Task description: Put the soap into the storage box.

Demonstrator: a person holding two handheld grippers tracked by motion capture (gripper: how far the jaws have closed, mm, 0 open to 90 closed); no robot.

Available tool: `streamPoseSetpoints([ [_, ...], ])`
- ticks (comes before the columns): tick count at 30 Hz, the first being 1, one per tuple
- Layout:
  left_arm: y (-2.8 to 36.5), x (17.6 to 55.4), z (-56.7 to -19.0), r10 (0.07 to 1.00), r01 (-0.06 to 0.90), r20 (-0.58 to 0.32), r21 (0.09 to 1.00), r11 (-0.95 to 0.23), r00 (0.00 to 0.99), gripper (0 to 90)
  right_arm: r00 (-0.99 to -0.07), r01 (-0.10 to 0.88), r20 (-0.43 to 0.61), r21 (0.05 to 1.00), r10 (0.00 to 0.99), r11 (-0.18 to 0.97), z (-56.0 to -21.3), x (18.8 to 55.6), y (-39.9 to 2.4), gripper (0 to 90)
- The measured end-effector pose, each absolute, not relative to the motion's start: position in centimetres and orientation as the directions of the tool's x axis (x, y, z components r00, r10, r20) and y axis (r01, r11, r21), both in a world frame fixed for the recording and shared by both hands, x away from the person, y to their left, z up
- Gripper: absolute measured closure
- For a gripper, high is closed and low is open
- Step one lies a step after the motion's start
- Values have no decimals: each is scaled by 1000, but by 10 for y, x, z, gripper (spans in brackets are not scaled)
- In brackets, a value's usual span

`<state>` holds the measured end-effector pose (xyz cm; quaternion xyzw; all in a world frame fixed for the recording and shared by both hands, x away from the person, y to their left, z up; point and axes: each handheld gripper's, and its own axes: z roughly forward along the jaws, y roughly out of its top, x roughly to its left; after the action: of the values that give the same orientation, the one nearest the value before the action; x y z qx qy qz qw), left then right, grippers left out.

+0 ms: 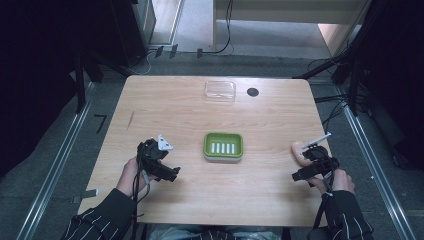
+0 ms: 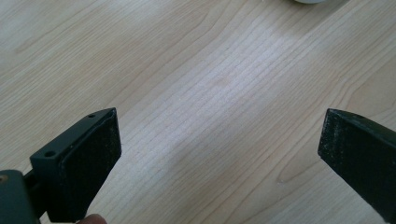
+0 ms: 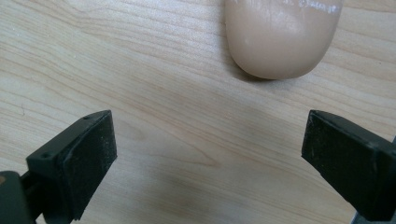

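You have barely begun: your right gripper (image 3: pixel 208 154) gapes empty just short of the peach soap bar (image 3: pixel 280 35), your left gripper (image 2: pixel 219 158) equally wide and empty, the green soap dish (image 1: pixel 223 146) unfilled.

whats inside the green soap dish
The green soap dish in the middle of the table holds nothing: its floor shows only a row of pale slots. What lies beneath the dish is covered.

A peach-coloured soap bar (image 3: pixel 280 37) lies on the pale wood-grain table (image 1: pixel 270 195); the soap dish (image 1: pixel 223 146) is green.
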<state>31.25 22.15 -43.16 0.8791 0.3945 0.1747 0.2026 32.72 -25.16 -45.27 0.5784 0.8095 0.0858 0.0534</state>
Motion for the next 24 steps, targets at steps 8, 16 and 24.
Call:
streamPoseSetpoints([
  [8,221,312,-432,762,620,150,495,-609,630,1,-336,923,5,203,942,329,-453,330,-250,37],
  [16,224,311,-433,766,628,146,489,-606,626,1,-340,919,-2,213,941,332,-451,336,-249,38],
  [24,222,311,-434,765,630,145,482,-609,628,1,-341,917,-5,220,940,334,-451,342,-250,38],
])
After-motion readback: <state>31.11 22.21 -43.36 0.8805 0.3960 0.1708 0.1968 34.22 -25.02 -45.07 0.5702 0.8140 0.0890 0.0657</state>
